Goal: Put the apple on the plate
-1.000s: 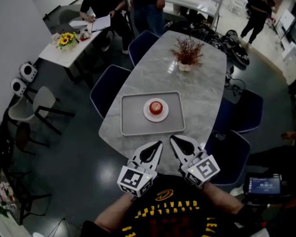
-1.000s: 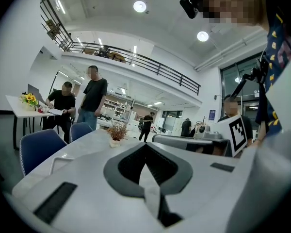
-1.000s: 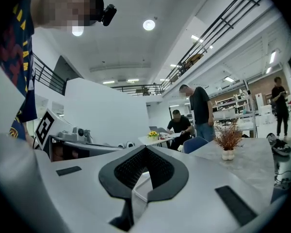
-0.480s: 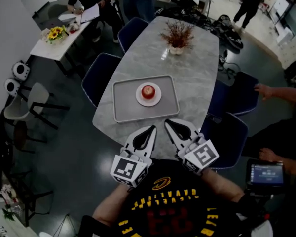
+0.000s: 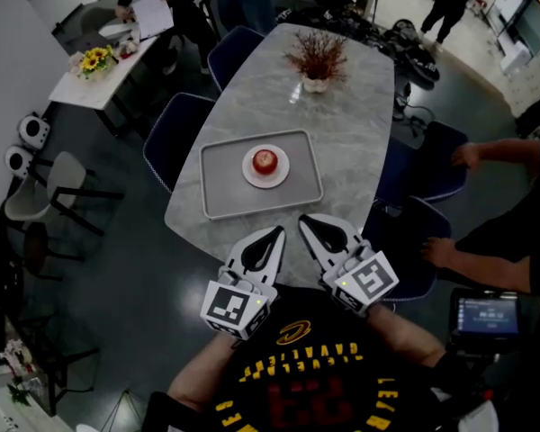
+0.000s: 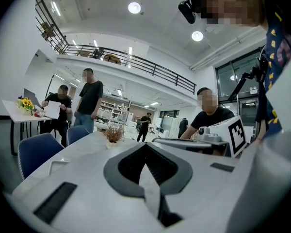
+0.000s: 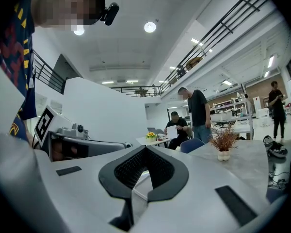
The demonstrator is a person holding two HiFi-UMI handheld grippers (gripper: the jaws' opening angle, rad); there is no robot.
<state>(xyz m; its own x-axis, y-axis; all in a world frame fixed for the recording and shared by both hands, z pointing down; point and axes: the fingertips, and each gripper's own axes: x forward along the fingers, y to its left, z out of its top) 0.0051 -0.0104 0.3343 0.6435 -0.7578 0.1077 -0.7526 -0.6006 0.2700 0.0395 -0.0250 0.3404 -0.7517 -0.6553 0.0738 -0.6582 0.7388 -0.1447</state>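
Observation:
A red apple (image 5: 265, 159) sits on a small white plate (image 5: 249, 171), which rests in a grey tray (image 5: 220, 183) on the marble table (image 5: 346, 142). Both grippers hover side by side at the table's near edge, short of the tray, pointing toward it. My left gripper (image 5: 277, 234) is shut with nothing in it; in the left gripper view its jaws (image 6: 145, 145) meet at the tip. My right gripper (image 5: 303, 221) is likewise shut and empty, its jaws (image 7: 145, 148) touching. The apple is hidden behind the jaws in both gripper views.
A dried plant in a small vase (image 5: 316, 61) stands at the table's far end. Blue chairs (image 5: 175, 129) ring the table. A person's hands (image 5: 459, 156) reach in at the right. People stand and sit beyond the far end.
The head view has shifted, so tray and apple sit higher in the picture. A person's arms have come in at the right. Both grippers stay shut near the table edge.

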